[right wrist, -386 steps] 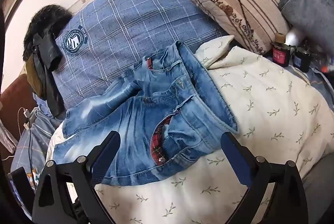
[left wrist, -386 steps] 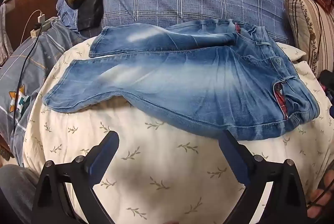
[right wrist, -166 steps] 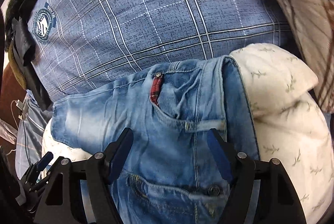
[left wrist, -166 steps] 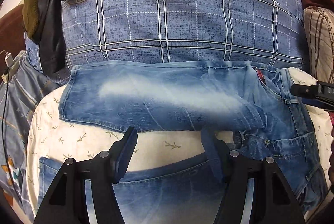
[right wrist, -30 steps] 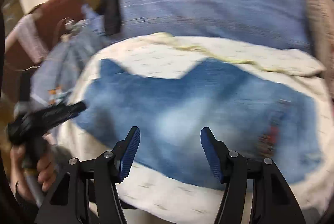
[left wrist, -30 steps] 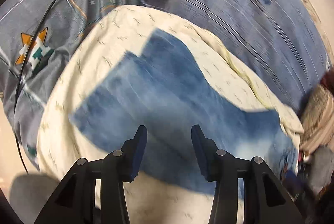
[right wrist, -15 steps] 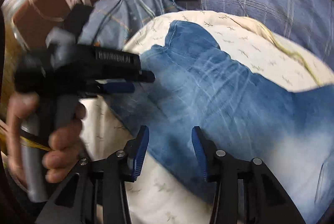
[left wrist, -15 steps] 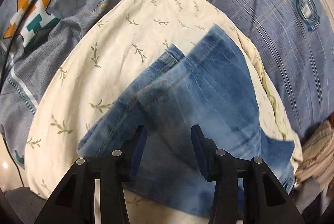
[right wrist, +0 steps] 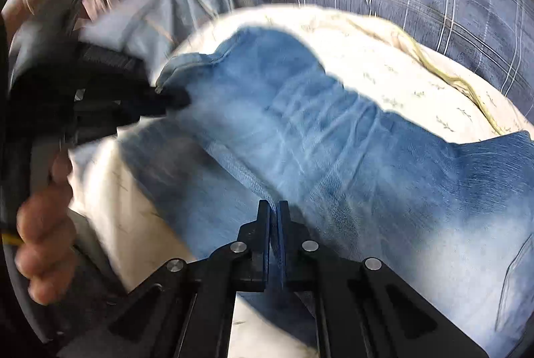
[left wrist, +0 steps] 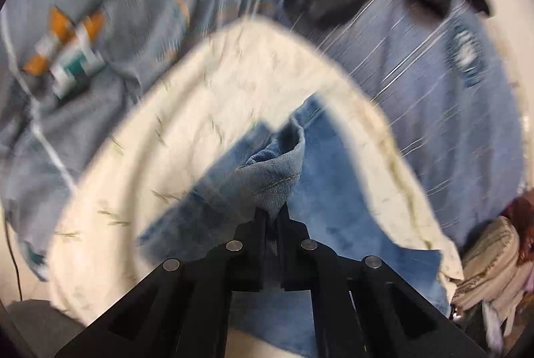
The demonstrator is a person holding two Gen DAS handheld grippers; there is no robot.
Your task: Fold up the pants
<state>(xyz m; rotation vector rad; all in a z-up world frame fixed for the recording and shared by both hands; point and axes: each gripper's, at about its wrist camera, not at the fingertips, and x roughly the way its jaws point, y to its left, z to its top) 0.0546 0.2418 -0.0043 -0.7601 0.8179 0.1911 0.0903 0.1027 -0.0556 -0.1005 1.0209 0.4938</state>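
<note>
jeans (right wrist: pixel 333 151) on cream quilt (right wrist: pixel 383 57), both grippers (left wrist: pixel 273 217) (right wrist: pixel 273 217) clamping denim

Faded, woven denim pants (left wrist: pixel 277 177) lie on a matt cream cotton quilt (left wrist: pixel 187 111) with sprig print.

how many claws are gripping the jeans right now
2. The left claw is shut on the hem end of the jeans, lifting it off the cream pillow. The right claw is shut on their near edge.
</note>
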